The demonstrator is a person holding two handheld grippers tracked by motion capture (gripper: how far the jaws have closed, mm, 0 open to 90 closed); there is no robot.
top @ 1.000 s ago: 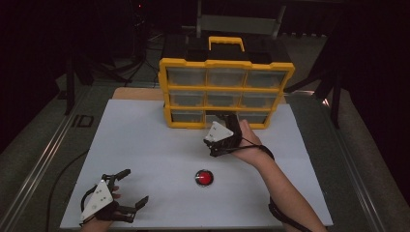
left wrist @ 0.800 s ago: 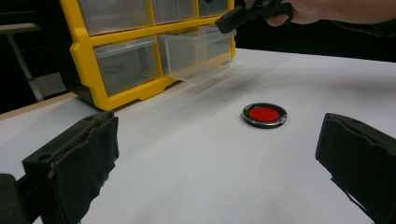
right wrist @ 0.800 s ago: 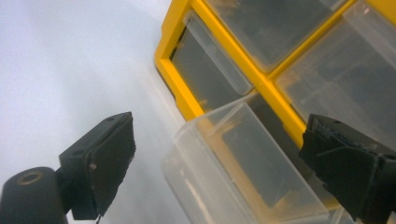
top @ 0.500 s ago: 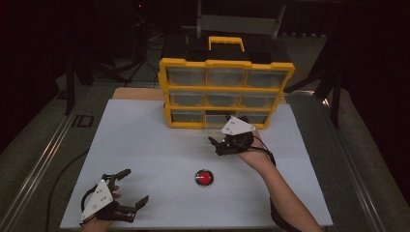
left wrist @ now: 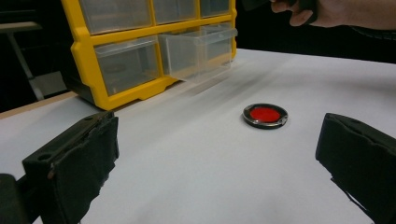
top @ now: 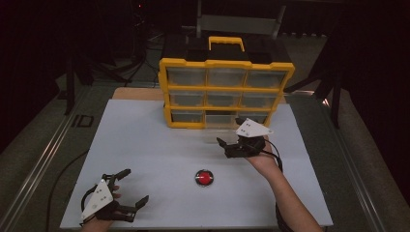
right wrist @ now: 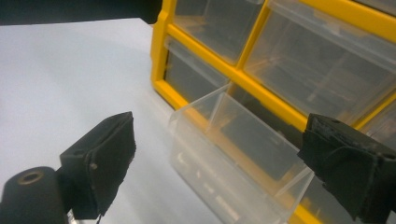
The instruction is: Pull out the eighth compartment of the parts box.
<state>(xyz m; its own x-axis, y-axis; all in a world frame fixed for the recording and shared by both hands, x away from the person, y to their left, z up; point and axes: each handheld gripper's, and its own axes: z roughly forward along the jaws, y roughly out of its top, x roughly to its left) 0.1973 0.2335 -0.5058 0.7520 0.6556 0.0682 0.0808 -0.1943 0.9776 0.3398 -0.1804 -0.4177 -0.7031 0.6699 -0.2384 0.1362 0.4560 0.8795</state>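
On the white surface (top: 145, 145) stands a yellow drawer cabinet (top: 226, 92), and its bottom middle drawer (top: 220, 120) is pulled partway out toward the person. The right hand-held gripper (top: 223, 146) hovers just in front of the cabinet, a little to the right of the open drawer and close to it without touching; its jaws are spread wide and hold nothing. In the right gripper view the clear drawer (right wrist: 233, 158) sits between the two jaws, ahead of them and apart from both. A red round disc (top: 204, 177) with a dark rim lies flat on the surface well in front of the cabinet, nearer the person than the right hand-held gripper. The left hand-held gripper (top: 135, 188) rests far from the cabinet at the near left edge of the surface, its jaws wide apart and empty; in the left gripper view the disc (left wrist: 265, 115) lies ahead between them, well apart.
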